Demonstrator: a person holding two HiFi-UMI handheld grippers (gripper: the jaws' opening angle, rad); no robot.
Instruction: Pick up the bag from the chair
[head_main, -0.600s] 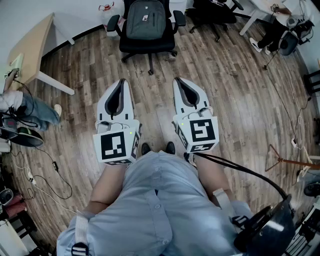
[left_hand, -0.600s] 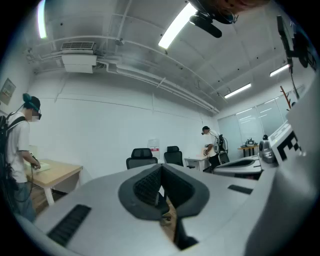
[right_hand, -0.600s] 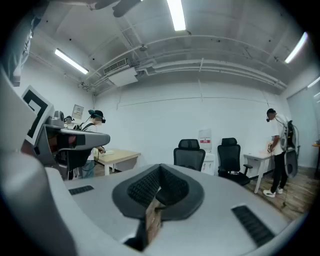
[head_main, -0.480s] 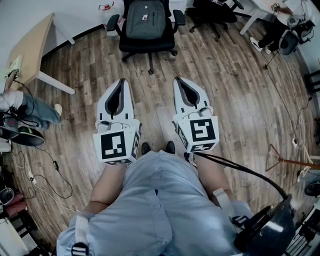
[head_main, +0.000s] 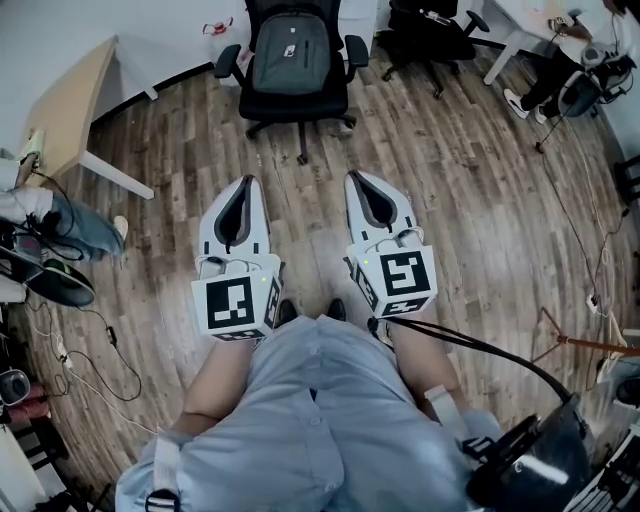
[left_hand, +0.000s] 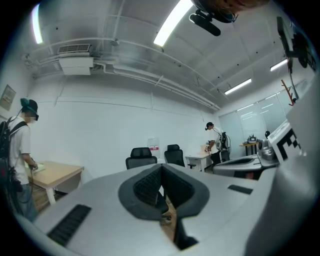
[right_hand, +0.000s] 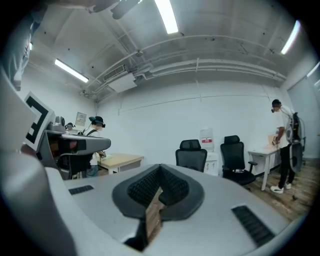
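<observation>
Since a moment ago the black office chair (head_main: 297, 100) has slid slightly lower in my head view, and my tongs with it. Wood floor (head_main: 450, 200) fills the scene, with a pale table (head_main: 75, 100) at ten o'clock. The chair stands at twelve o'clock, well apart from me, and the grey bag (head_main: 291, 45) is upright against its backrest. My left tongs (head_main: 246, 182) and right tongs (head_main: 356, 176) are both closed and empty. The bag looks soft and possibly weighty; I would take its top edge.
</observation>
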